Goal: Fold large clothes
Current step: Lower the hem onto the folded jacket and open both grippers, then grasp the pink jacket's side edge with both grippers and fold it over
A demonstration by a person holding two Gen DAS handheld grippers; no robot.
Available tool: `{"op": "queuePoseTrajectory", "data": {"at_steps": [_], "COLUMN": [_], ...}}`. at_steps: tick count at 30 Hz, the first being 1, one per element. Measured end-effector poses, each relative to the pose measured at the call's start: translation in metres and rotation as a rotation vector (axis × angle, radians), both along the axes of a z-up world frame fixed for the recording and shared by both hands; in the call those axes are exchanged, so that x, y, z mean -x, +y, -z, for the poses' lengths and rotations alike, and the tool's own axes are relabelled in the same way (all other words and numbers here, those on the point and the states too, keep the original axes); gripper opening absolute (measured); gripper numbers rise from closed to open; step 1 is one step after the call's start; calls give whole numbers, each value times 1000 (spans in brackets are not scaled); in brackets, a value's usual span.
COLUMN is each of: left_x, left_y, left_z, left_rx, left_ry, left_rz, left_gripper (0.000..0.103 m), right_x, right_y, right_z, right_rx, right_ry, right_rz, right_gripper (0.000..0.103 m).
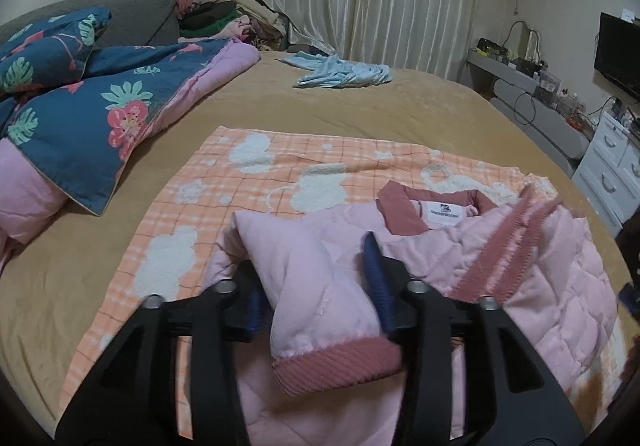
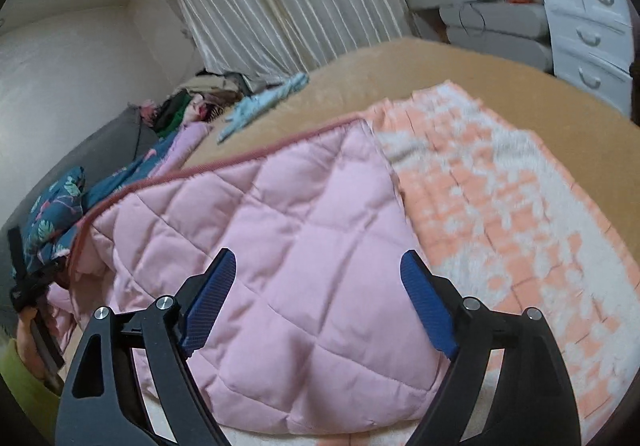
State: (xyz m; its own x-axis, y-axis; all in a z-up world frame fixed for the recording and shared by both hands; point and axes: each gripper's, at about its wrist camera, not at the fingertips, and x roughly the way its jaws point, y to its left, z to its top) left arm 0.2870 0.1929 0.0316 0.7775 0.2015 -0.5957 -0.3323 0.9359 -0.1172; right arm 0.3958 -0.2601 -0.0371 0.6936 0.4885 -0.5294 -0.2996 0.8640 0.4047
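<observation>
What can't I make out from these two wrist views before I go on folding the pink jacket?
- Left wrist view: the left claw straddles the jacket sleeve; whether the pads press it is unclear, as the sleeve hides the left pad.
- Left wrist view: the jacket label is too small to read.
- Right wrist view: the blanket pattern is blurred.
- Right wrist view: the pink jacket nearest hem is cut off by the bottom edge.

Pink quilted jacket (image 1: pixel 500 258) (rust-red collar, cuffs) lies partly folded on the bed.
</observation>
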Motion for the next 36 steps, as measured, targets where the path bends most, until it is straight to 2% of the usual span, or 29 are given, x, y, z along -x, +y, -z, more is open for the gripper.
{"op": "queuePoseTrajectory", "data": {"at_steps": [1,2,6,12,19,23,28,32,36], "left_x": [2,3,8,22,37,45,55,59,58], "left_y": [-2,-4,-19,-37,-38,-32,-20,-2,23], "left_z": [-3,-6,-22,-41,-43,-39,-21,9,49], "left_rx": [14,15,-27,-105,-110,-114,-105,-67,52], "left_ry": [-17,-31,-73,-106,-88,-73,-38,18,79], "left_rz": [14,21,24,43,46,39,22,0,-21], "left_gripper": [60,73,93,94,94,94,94,94,94], "right_x": [1,2,9,19,36,44,55,55,41], "right_y": [2,3,4,6,0,-4,-6,-4,1], "right_z": [2,3,4,0,-17,-21,-20,-11,5], "right_rx": [16,23,32,109,150,152,170,208,251], "right_ry": [-3,-7,-22,-56,-144,-165,-173,-145,-102], "right_rz": [0,-1,-9,-3,30,46,52,52,48], "right_gripper": [83,83,85,88,94,95,95,96,96]}}
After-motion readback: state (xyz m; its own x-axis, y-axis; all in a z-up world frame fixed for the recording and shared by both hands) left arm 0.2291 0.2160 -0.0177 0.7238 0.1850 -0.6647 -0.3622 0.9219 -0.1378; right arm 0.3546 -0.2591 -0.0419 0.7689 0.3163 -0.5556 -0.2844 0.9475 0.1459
